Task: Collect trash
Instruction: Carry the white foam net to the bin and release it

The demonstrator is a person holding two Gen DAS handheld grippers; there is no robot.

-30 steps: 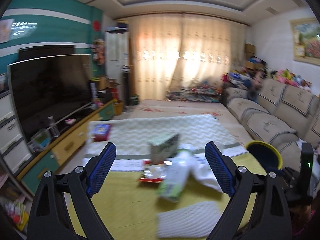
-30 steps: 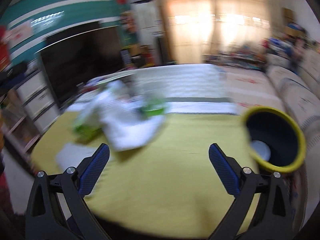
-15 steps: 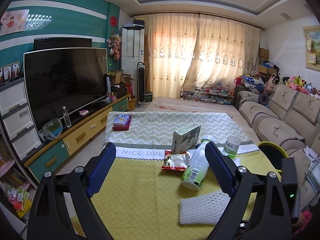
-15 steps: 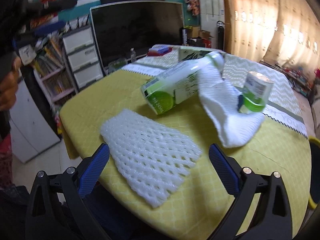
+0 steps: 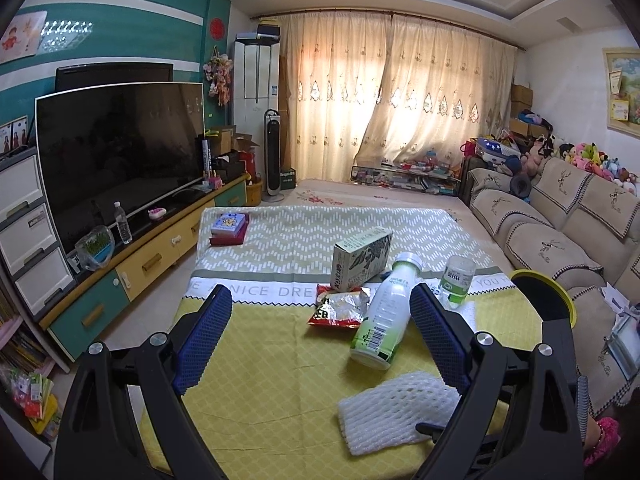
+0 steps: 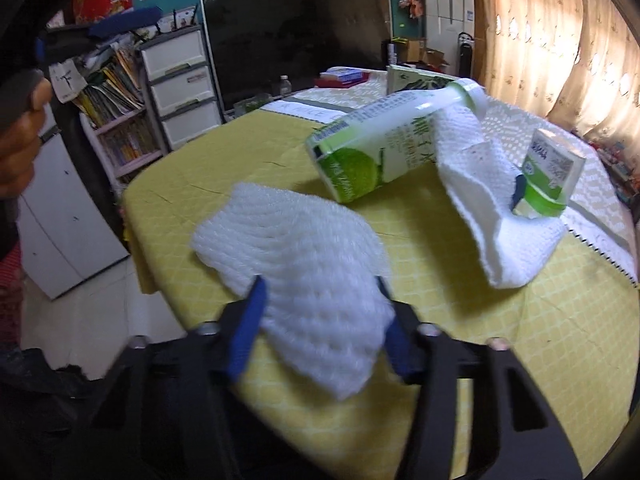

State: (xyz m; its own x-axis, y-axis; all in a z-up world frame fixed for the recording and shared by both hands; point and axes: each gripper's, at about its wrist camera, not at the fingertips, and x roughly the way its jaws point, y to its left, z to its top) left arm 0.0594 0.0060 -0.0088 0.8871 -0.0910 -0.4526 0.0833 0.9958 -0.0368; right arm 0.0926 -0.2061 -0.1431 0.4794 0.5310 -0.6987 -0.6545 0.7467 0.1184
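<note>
Left-wrist view first: the left tool (image 5: 320,328) is hovering with jaws wide apart and empty, the foam net (image 5: 400,412) lying low and right on the yellow counter (image 5: 260,380); its cloth is reading "NICE DRE". Right-wrist view: the right tool (image 6: 320,320) is closing its jaws around the net's near end, its length running up-left.

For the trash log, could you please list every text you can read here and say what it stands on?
"NICE DRE": white band of the tablecloth, cut off by the snack bag.
"YOU": same band, right of the small cup.
Bottle, carton, snack bag, cup: print too small or blurred to read.
</note>
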